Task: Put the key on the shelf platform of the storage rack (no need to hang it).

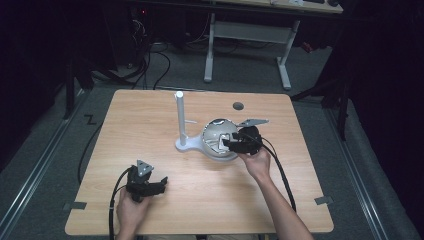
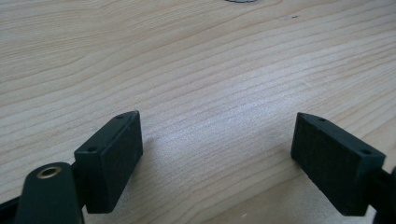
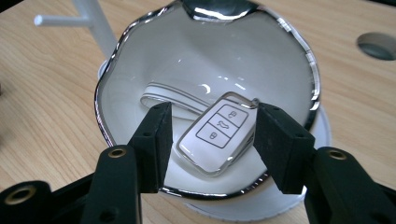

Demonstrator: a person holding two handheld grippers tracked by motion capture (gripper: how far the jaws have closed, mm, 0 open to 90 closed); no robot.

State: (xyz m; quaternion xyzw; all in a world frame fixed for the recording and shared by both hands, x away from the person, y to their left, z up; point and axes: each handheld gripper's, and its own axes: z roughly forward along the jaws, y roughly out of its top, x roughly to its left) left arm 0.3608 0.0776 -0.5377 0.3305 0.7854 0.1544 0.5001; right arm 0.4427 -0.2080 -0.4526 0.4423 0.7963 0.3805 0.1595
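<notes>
Both jaws of the right tool (image 3: 210, 140) flank the key fob (image 3: 217, 135), partly open.

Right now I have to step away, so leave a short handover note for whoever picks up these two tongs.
Left tongs: open, nothing between them, low over the bare wooden table at its near left.
Right tongs: over the white bowl, jaws either side of the white car key. Small gaps show, so the key does not look clamped yet.
Things: the key lies in the silver-rimmed bowl, with a white strap behind it. The bowl sits beside a white stand with a side peg.
Done: right tongs lined up on the key.
Left: probably close on the key and lift it out; where it goes is unclear, possibly the peg.
</notes>
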